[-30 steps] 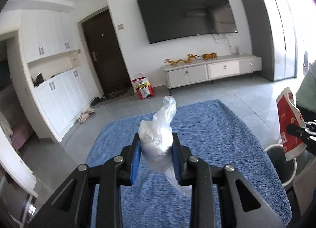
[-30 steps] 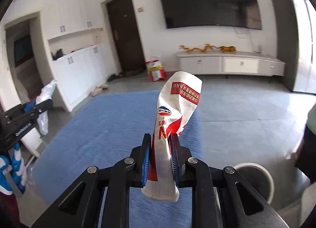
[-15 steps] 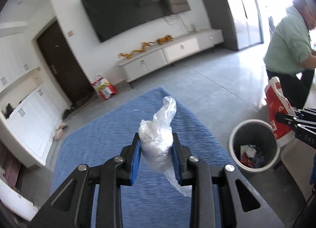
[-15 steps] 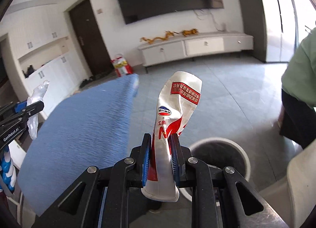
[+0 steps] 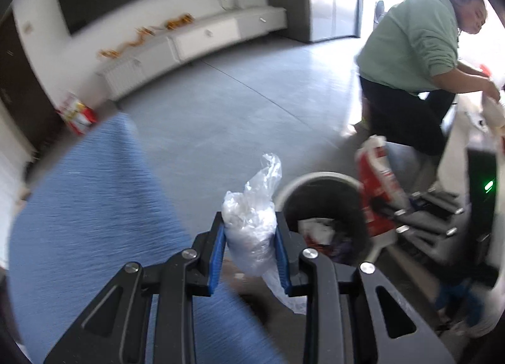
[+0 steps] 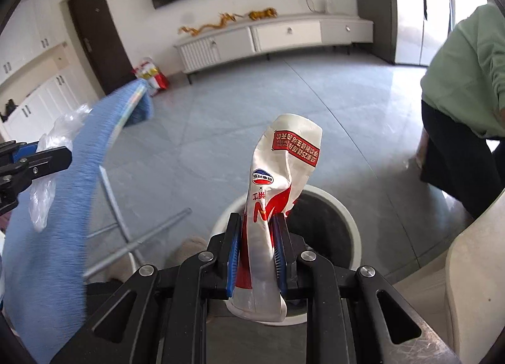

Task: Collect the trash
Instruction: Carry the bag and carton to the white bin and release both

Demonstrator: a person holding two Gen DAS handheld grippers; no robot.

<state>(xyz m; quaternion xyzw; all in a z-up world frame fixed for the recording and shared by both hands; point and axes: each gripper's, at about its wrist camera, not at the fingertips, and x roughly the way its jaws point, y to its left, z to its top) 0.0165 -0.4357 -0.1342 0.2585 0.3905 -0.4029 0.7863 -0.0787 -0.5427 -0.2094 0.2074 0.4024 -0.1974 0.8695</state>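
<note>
Right wrist view: right gripper (image 6: 256,249) pinching upright wrapper (image 6: 277,181), bin (image 6: 322,222) directly ahead below, nearer this hand; left gripper (image 5: 251,245) clamped on plastic bag (image 5: 252,219), bin (image 5: 322,206) just right of it.

The grey tiled floor (image 6: 252,105) carries a round white-rimmed trash bin (image 6: 345,215), dark inside, with scraps of trash (image 5: 317,228) lying at its bottom. Beside it stands the counter (image 6: 47,222), covered in blue ribbed cloth, on thin metal legs (image 6: 110,193). Farther off, a red and yellow bag (image 6: 151,75) sits on the floor near a low white cabinet (image 6: 271,37).
</note>
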